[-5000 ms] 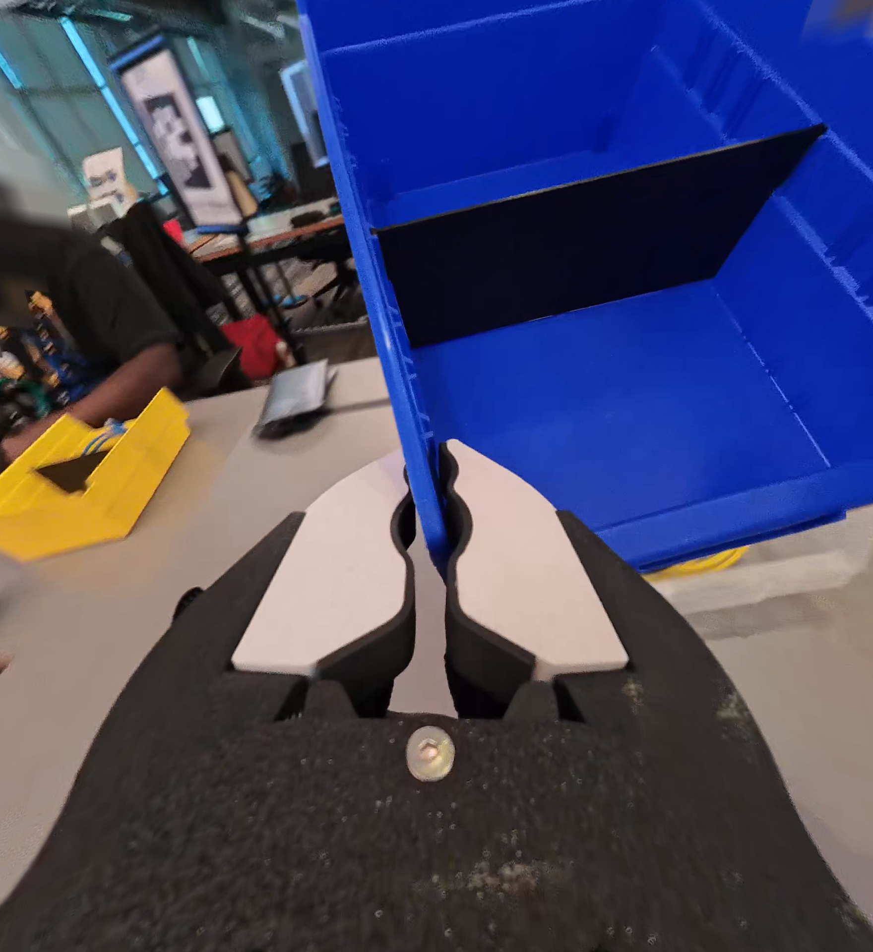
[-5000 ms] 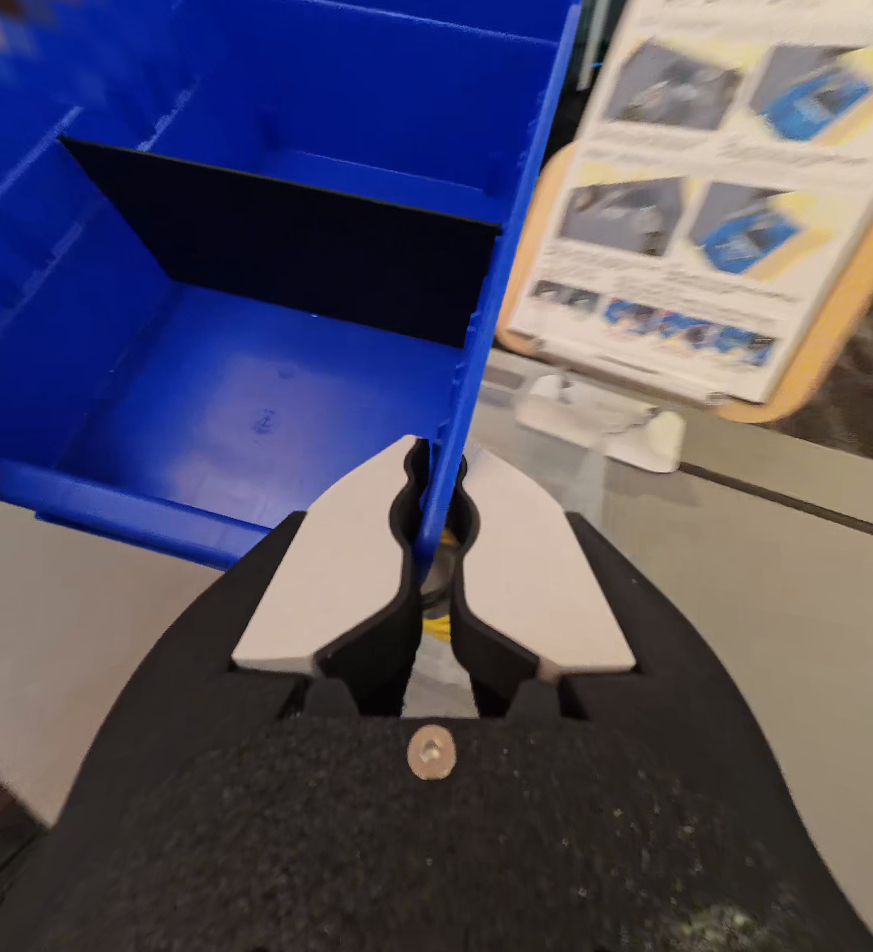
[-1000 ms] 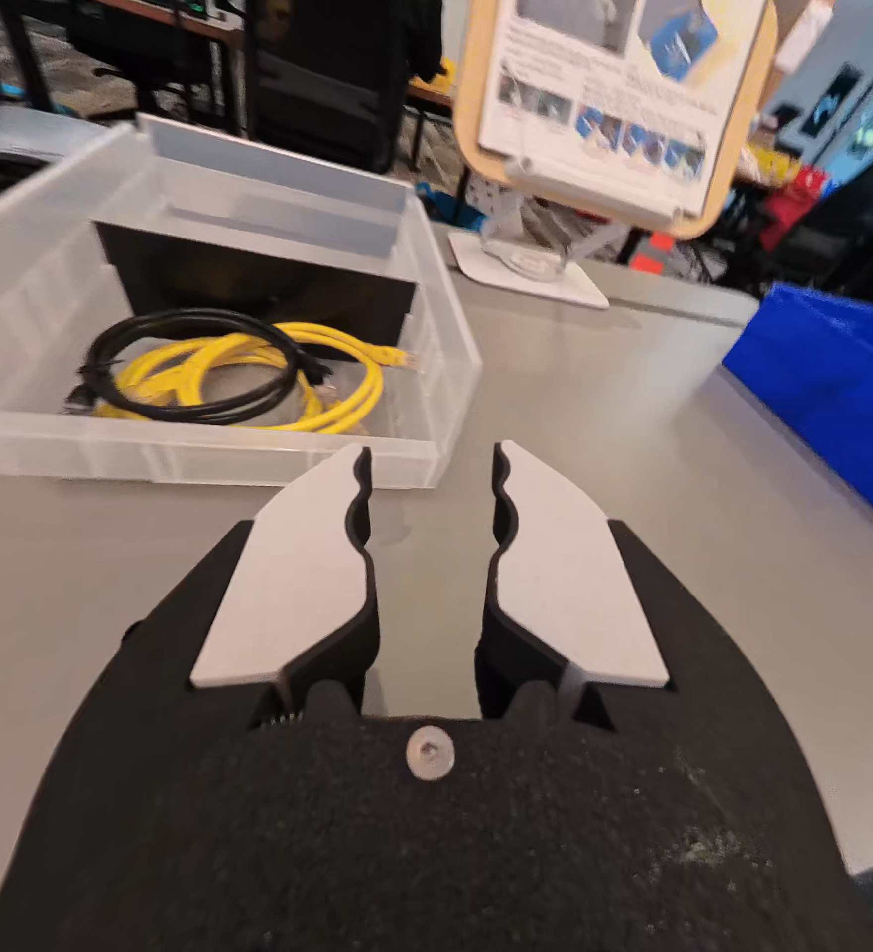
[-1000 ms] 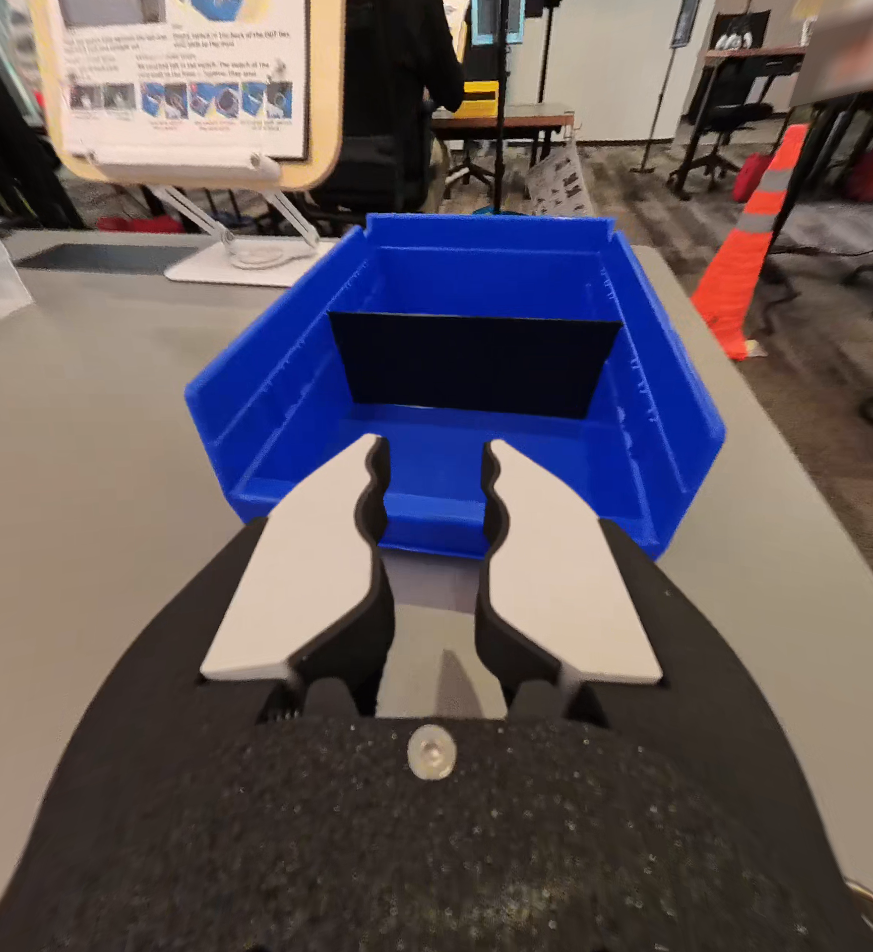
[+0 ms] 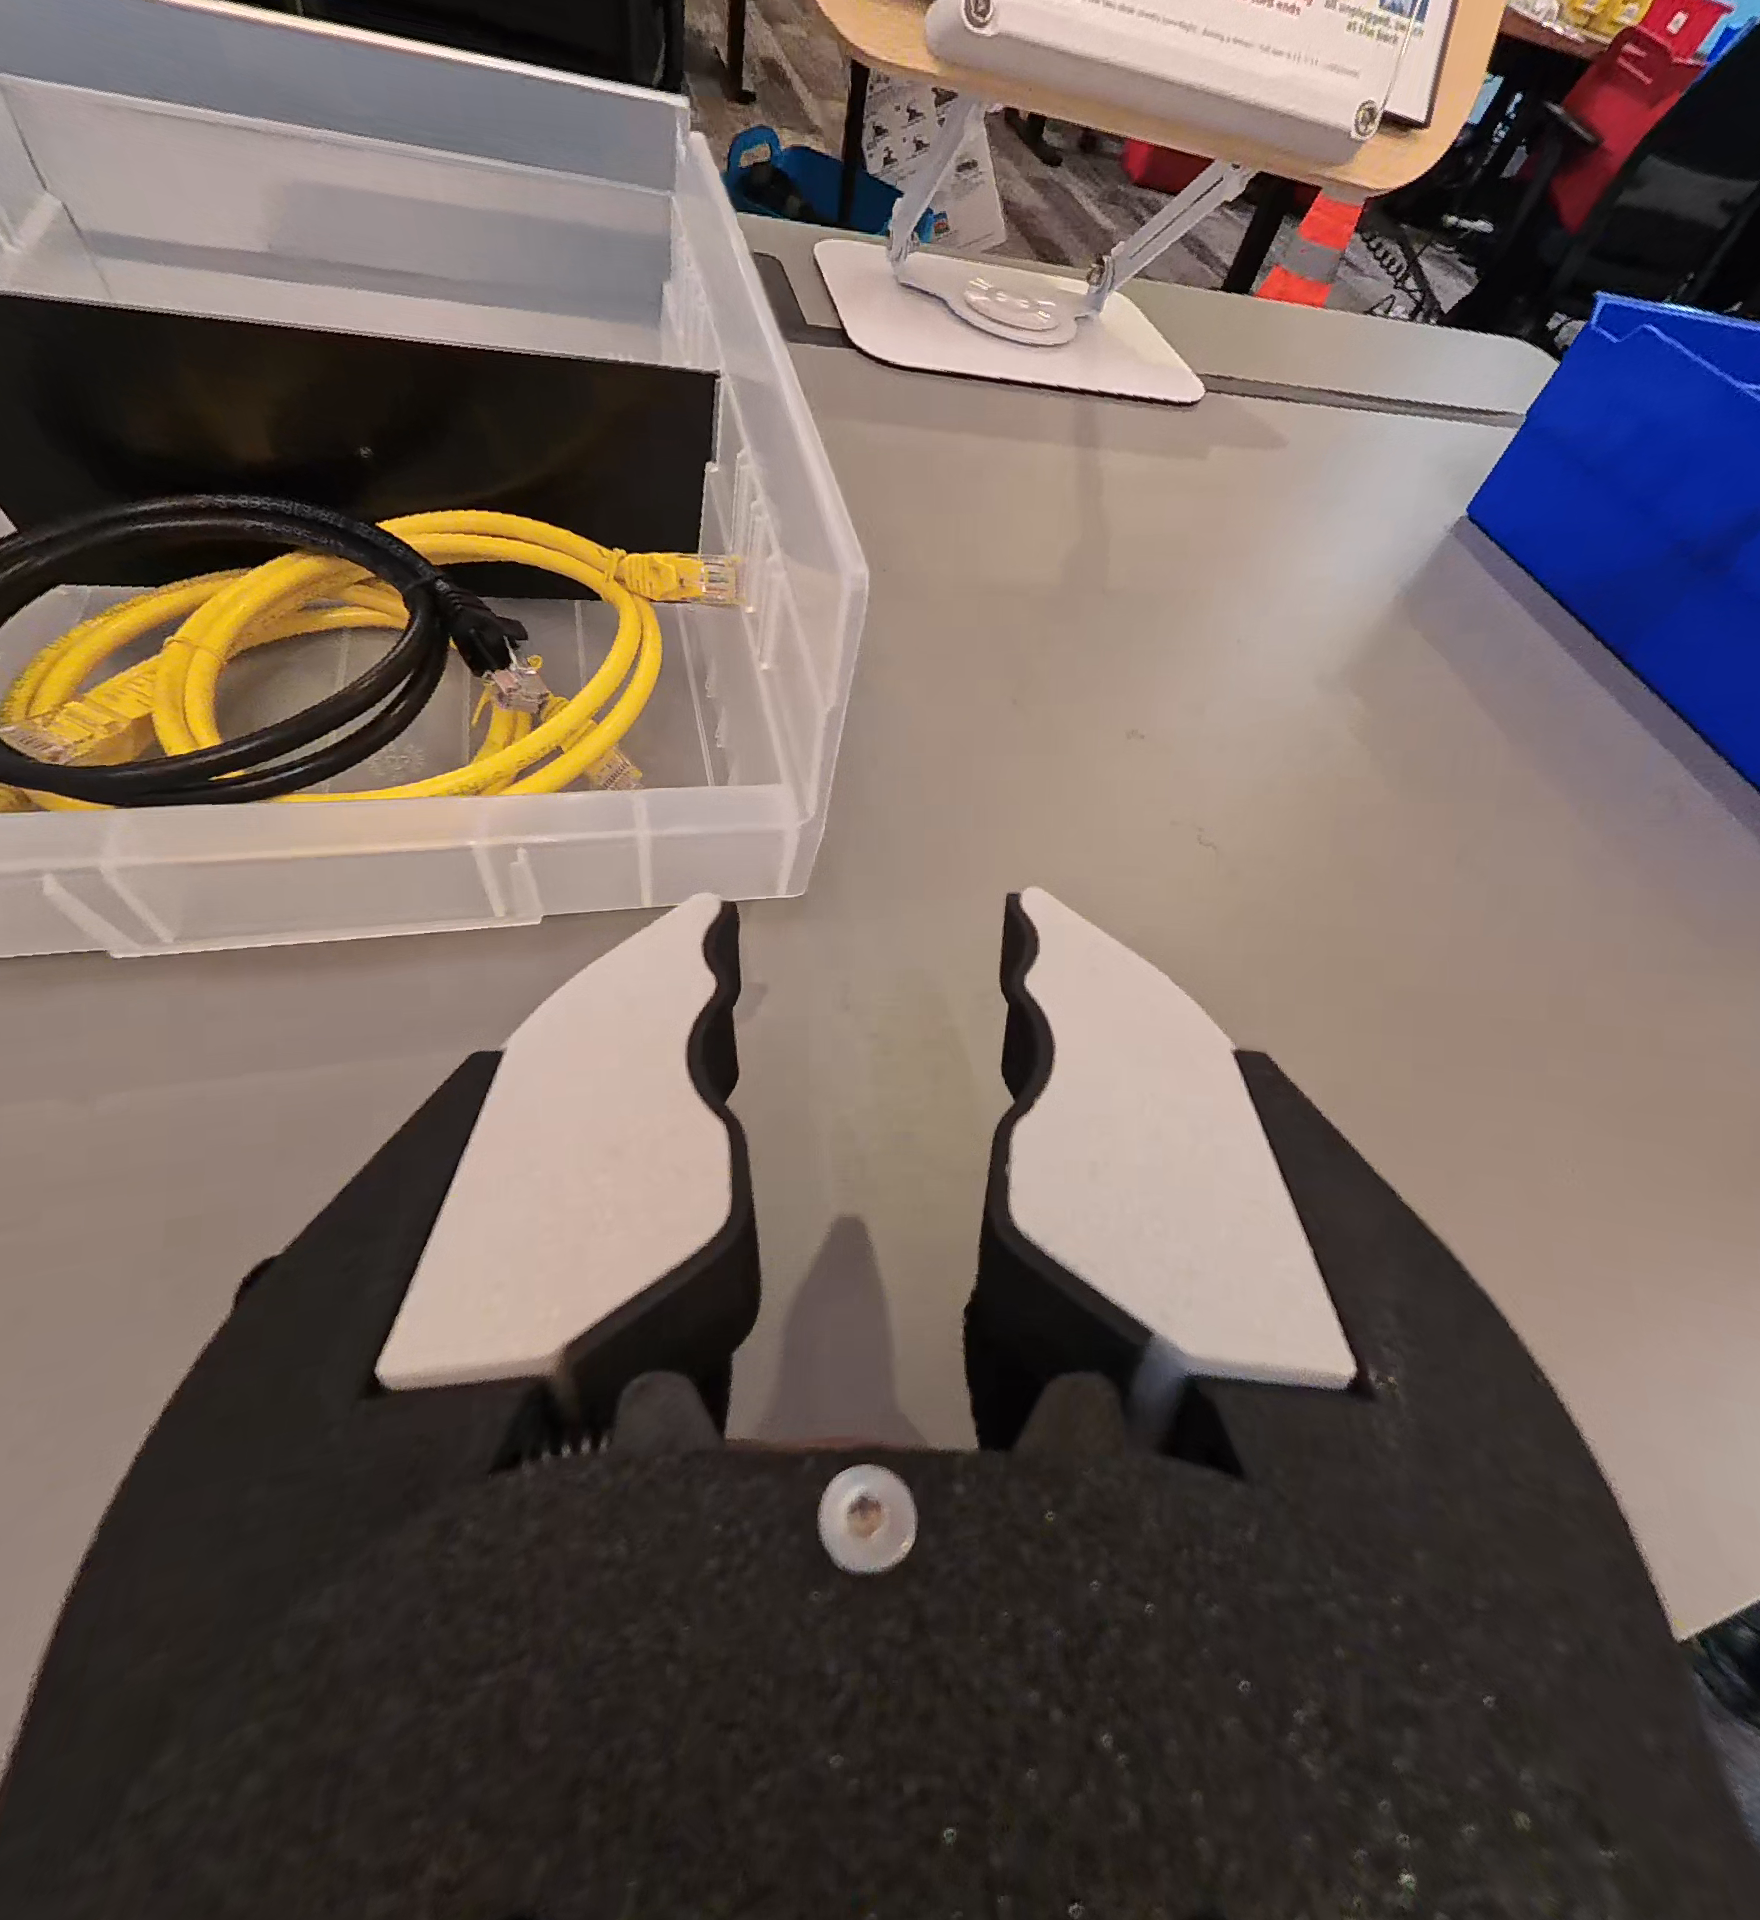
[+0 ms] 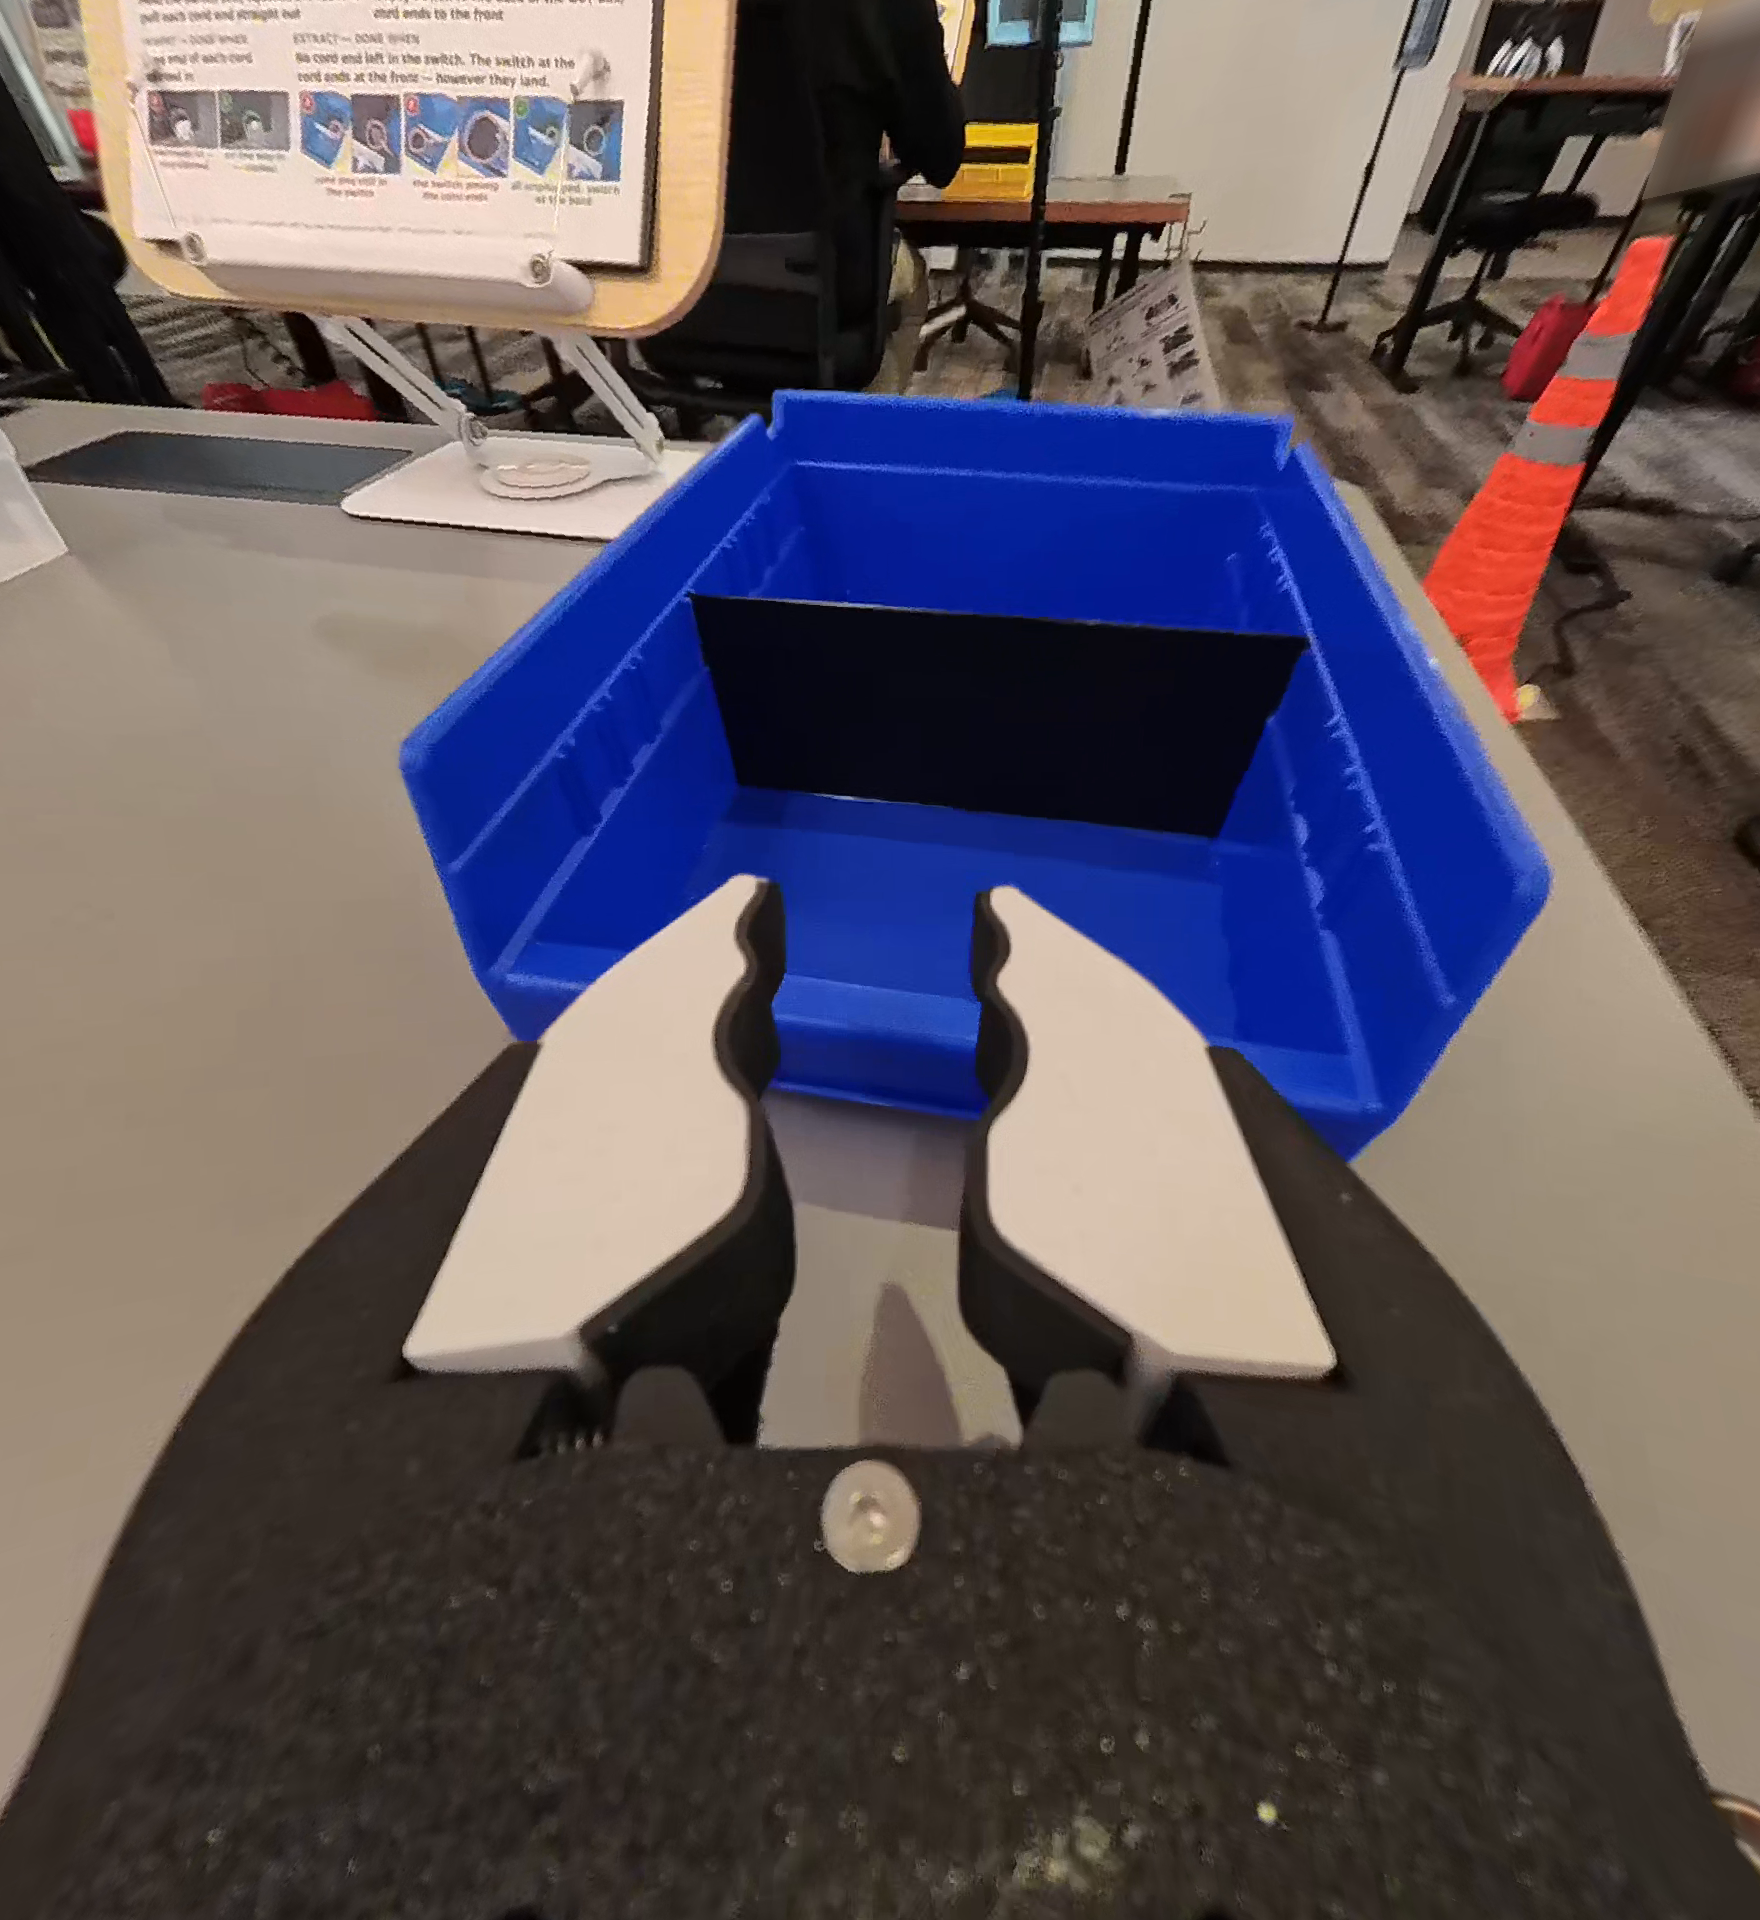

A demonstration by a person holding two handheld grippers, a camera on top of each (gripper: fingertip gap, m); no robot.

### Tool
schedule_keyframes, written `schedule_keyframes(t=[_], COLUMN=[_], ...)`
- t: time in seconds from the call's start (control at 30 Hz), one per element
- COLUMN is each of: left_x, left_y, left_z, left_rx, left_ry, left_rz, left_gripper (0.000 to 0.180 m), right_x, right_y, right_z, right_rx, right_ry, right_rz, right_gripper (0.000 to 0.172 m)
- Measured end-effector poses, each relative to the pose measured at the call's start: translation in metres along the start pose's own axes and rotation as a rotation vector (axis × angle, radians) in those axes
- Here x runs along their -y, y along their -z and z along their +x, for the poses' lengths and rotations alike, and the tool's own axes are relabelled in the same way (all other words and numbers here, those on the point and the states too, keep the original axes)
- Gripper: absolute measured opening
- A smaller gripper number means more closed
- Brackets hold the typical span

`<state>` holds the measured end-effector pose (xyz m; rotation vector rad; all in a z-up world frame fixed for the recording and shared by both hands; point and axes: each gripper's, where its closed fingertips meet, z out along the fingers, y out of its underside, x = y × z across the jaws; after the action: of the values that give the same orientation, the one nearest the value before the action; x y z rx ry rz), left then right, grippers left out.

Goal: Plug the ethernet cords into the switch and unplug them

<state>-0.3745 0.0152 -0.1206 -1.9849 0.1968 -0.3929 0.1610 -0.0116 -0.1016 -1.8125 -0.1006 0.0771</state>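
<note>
Both grippers at the outset of the plugging step, neither holding anything. The left gripper (image 5: pixel 868 914) hung over the bare grey table (image 5: pixel 1115 675) with its jaws wide apart and nothing between the pads, its left fingertip just beside the near right corner of the clear plastic bin (image 5: pixel 793 499). In that bin's front compartment lay the coiled yellow ethernet cords (image 5: pixel 585 727) and a black ethernet cord (image 5: pixel 263 520), ahead of a black divider (image 5: pixel 336 416); the switch could not be made out in either view and may sit behind that divider. The right gripper (image 6: pixel 876 904) stood with its jaws moderately parted on air at the low front lip of the blue bin (image 6: pixel 564 758), whose front compartment ahead of its dark divider (image 6: pixel 990 707) was bare. A document stand (image 6: pixel 502 468) rose at the table's far edge. Judged step: reaching for a first cord. The next move would call for the left gripper to swing left into the clear bin and close near a connector, such as the one by the right wall (image 5: pixel 694 577).
</note>
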Motion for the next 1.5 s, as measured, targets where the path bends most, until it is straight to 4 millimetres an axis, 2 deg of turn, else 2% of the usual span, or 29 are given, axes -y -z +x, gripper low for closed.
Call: schedule_keyframes(t=[0.1,0.2,0.4,0.6,0.77,0.87,0.97,1.03,1.1,1.17,1.27,1.37,1.5], left_x=[0.0,0.002,0.003,0.0,-0.01,0.0,0.032,0.051,0.072,0.102,0.131,0.133,0.115], left_y=[0.002,0.006,0.01,0.005,-0.001,-0.002,-0.006,-0.018,-0.041,-0.069,-0.115,-0.155,-0.186], left_z=[0.004,0.011,0.022,0.013,0.016,0.017,0.009,-0.007,-0.036,-0.064,-0.084,-0.094,-0.1], left_rx=[-0.01,-0.035,-0.103,-0.075,-0.155,-0.204,-0.252,-0.244,-0.157,-0.05,-0.05,-0.133,-0.226], left_ry=[-0.033,-0.067,-0.086,-0.227,-0.239,-0.234,-0.292,-0.364,-0.441,-0.543,-0.621,-0.625,-0.566], left_rz=[-0.003,0.0,-0.01,-0.053,-0.102,-0.112,-0.159,-0.278,-0.398,-0.455,-0.555,-0.734,-0.919], left_gripper=[0.048,0.048,0.051,0.053,0.053,0.053,0.052,0.055,0.064,0.064,0.064,0.07,0.073], right_x=[0.006,0.009,0.014,0.015,0.011,0.013,0.013,0.014,0.014,0.014,0.011,0.009,0.002], right_y=[0.005,0.008,0.009,0.012,0.016,0.016,0.01,0.004,-0.001,-0.004,-0.01,-0.012,-0.012], right_z=[-0.006,-0.023,-0.074,-0.122,-0.154,-0.166,-0.175,-0.178,-0.183,-0.185,-0.184,-0.183,-0.183], right_rx=[-0.005,0.042,0.184,0.35,0.504,0.559,0.601,0.62,0.655,0.672,0.664,0.664,0.659], right_ry=[0.05,0.052,0.077,0.144,0.136,0.147,0.153,0.139,0.11,0.098,0.106,0.09,0.101], right_rz=[0.019,0.024,0.037,0.036,0.034,0.048,0.045,0.045,0.034,0.028,0.014,0.006,-0.014], right_gripper=[0.034,0.036,0.036,0.038,0.038,0.038,0.038,0.038,0.039,0.039,0.039,0.039,0.038])
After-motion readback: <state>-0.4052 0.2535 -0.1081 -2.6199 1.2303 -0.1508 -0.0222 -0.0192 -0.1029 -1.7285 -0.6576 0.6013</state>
